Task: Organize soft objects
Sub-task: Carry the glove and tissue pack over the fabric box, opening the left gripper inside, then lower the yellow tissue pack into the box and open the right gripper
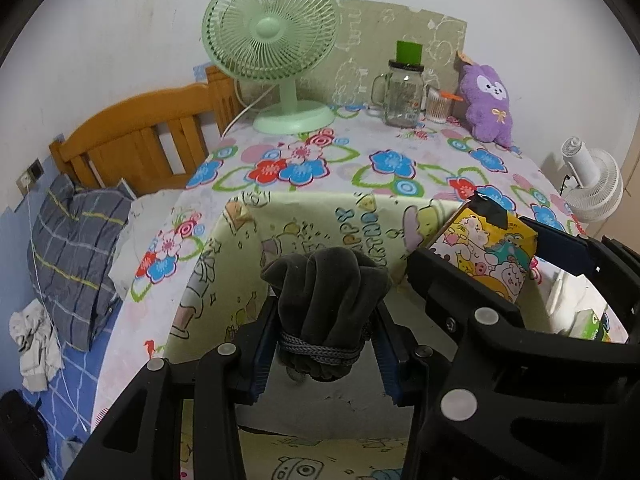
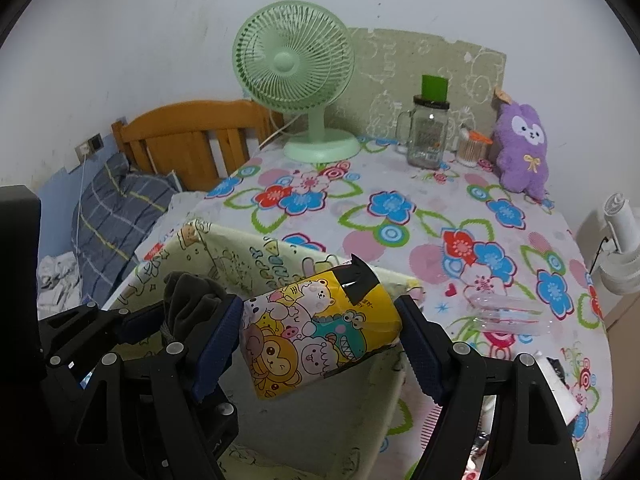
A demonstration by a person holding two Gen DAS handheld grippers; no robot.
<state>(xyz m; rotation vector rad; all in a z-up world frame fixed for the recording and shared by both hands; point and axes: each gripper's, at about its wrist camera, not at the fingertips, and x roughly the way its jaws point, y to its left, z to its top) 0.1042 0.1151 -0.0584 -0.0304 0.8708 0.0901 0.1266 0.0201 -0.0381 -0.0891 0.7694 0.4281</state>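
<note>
My left tongs (image 1: 326,344) pinch a dark pouch (image 1: 326,300) at its corded neck; my right tongs (image 2: 320,344) pinch a tissue pack (image 2: 320,336) across its short side, its long axis running away from me and tilted up. Both hang just above the open cloth bin (image 2: 224,256) at the desk's (image 2: 400,216) near edge, so the drop is straight down, pouch on the left. The right view shows the pack's grip and a clear wrapper (image 2: 506,314) on the desk; the left view alone shows the pouch's cord.
</note>
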